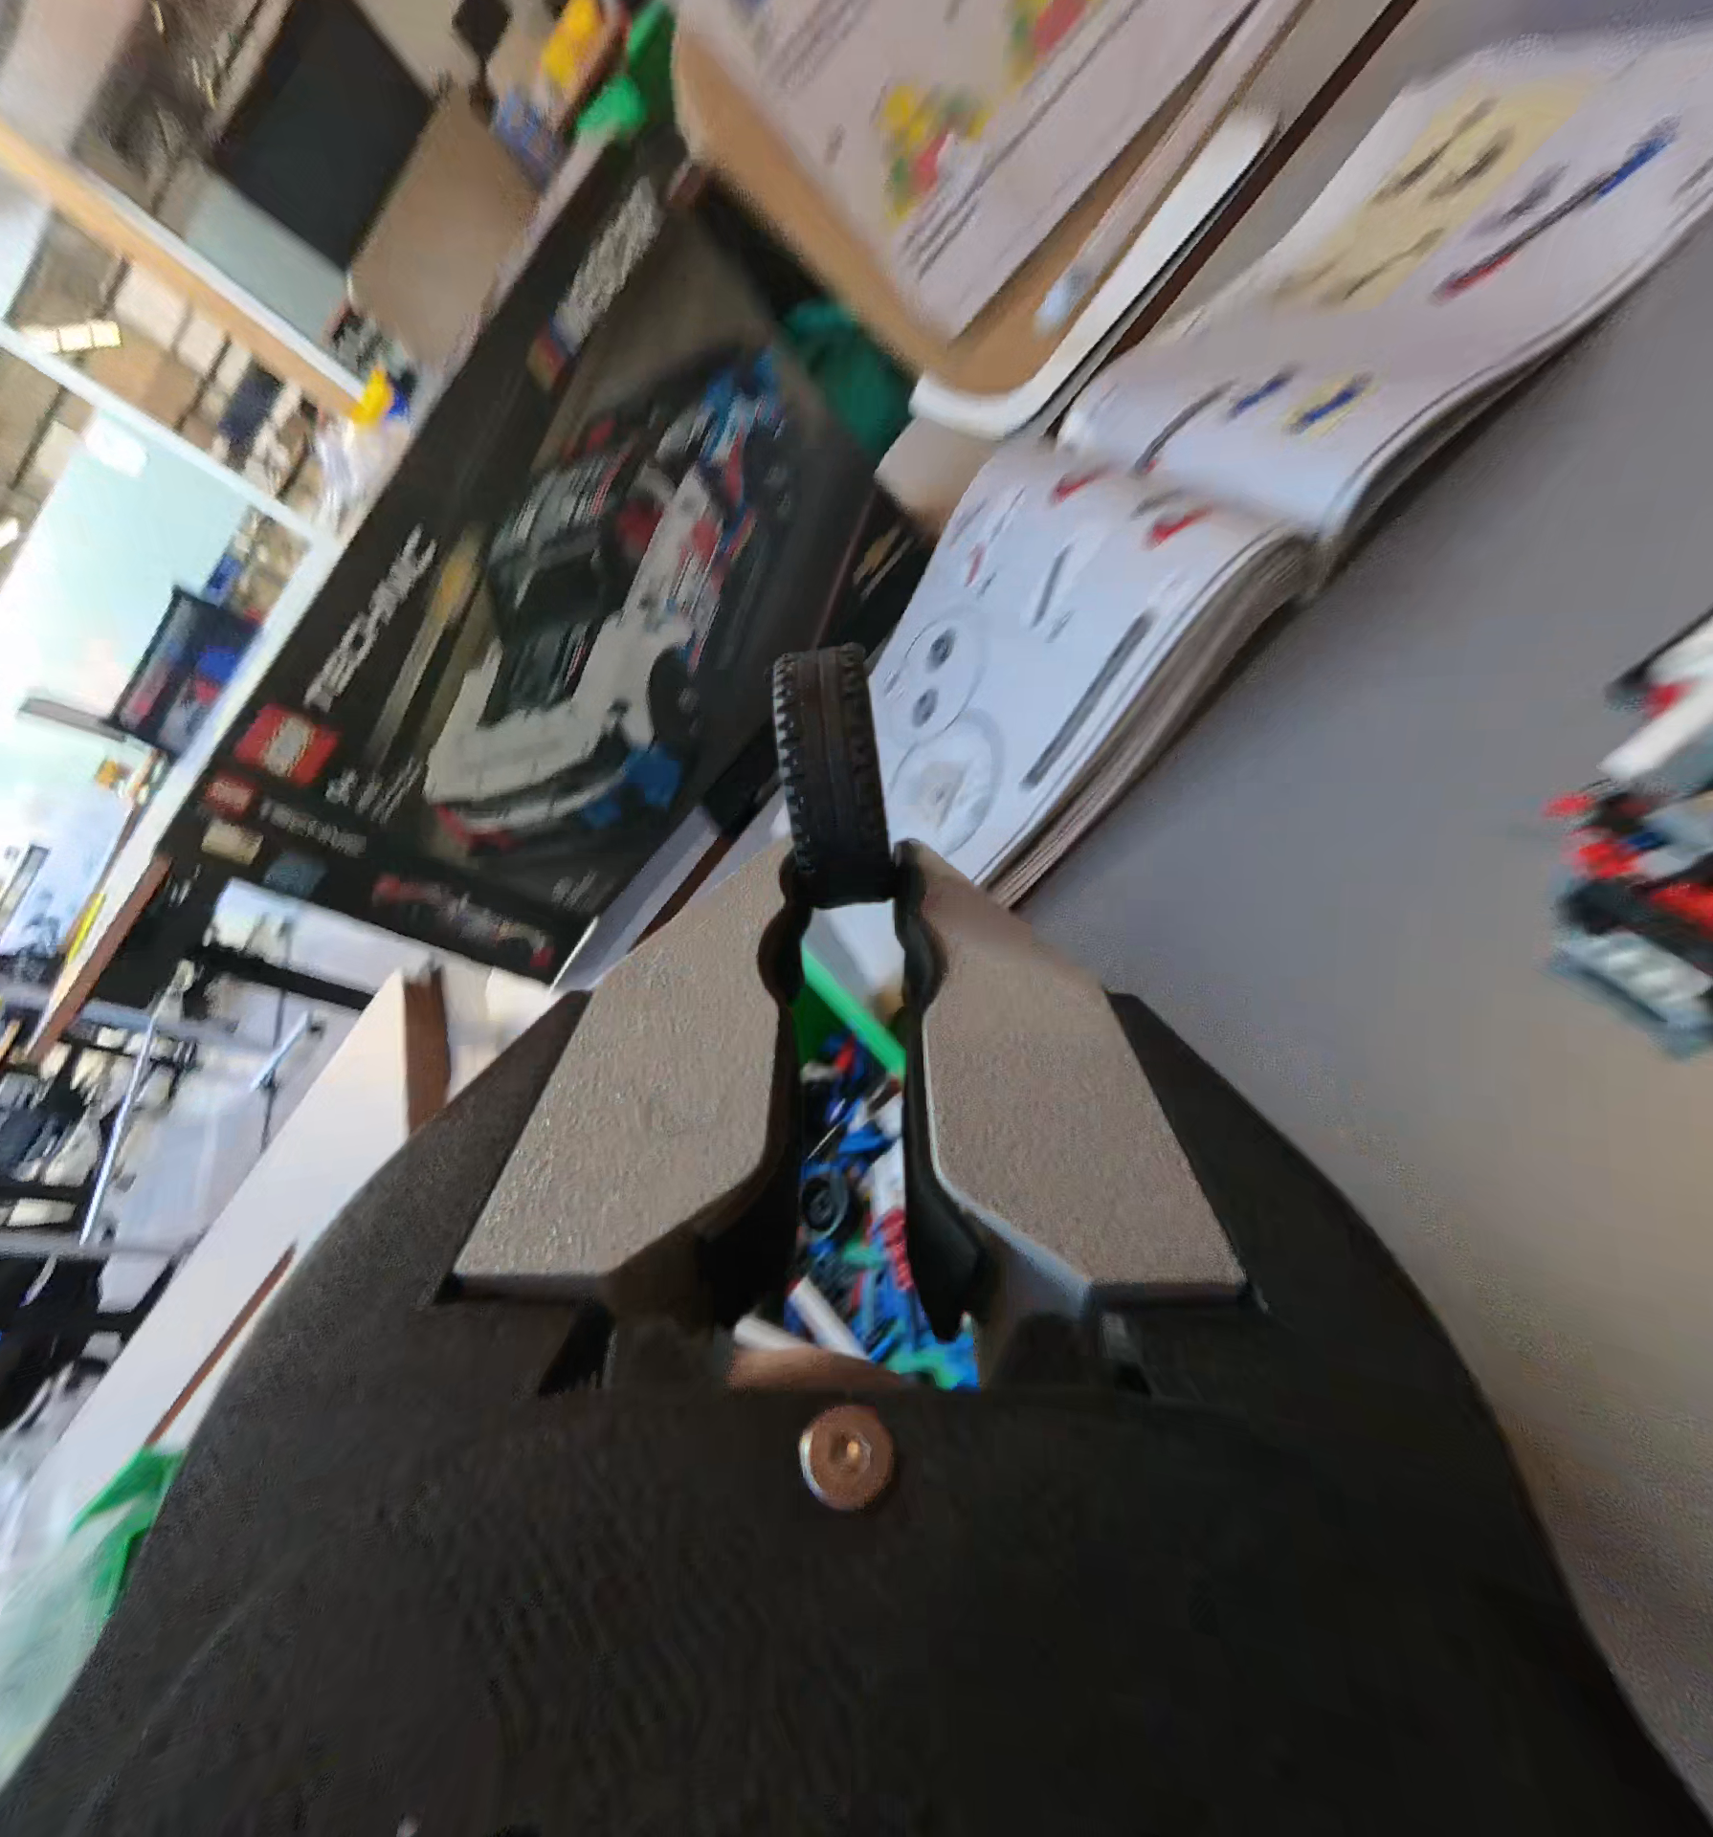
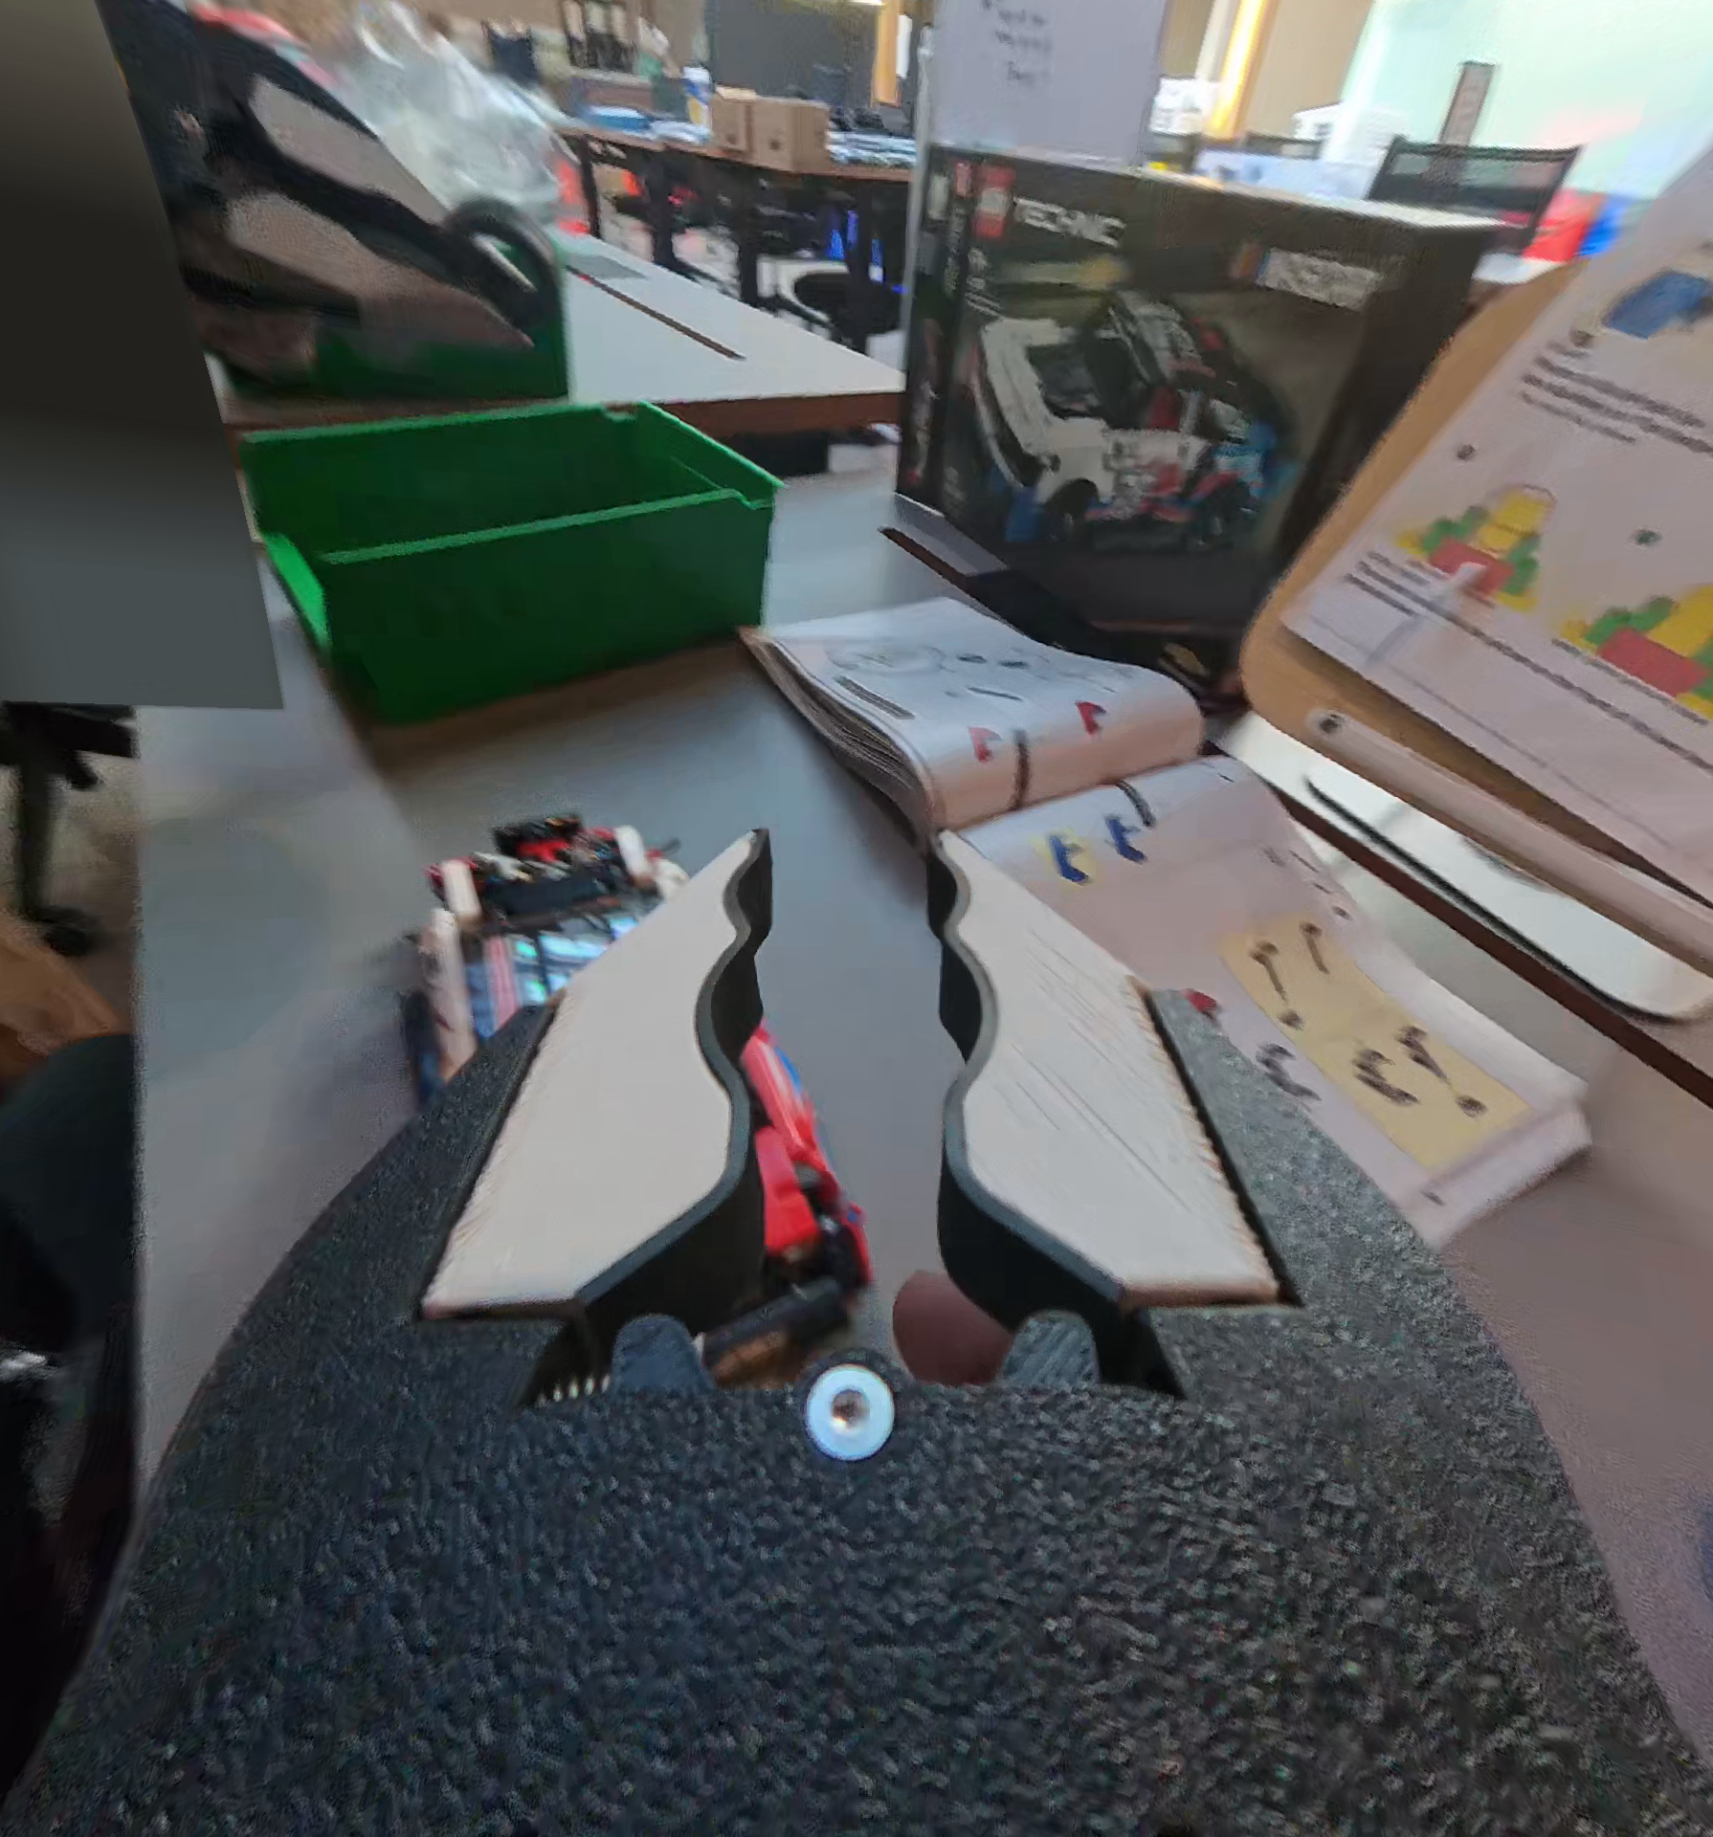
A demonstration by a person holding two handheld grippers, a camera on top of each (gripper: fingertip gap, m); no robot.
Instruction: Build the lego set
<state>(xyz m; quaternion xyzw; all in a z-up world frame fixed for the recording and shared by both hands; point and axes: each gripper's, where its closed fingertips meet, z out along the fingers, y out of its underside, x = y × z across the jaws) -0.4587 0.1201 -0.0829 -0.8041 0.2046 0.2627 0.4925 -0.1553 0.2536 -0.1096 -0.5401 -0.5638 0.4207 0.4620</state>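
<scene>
Partly built model (image 2: 534, 924) blurred, half hidden behind right gripper (image 2: 848, 875), whose fingers gape empty above the table. Tilted left gripper (image 1: 848, 875) pinches black tyre (image 1: 828, 775) aloft.

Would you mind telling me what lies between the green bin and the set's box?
Bare grey table; the right wrist view shows nothing between the green bin and the box.

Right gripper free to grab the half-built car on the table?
Probably yes. The right gripper is open and empty, with the half-built car just ahead and partly beneath its left finger. Nothing lies between them; the instruction booklet sits off to the side.
</scene>
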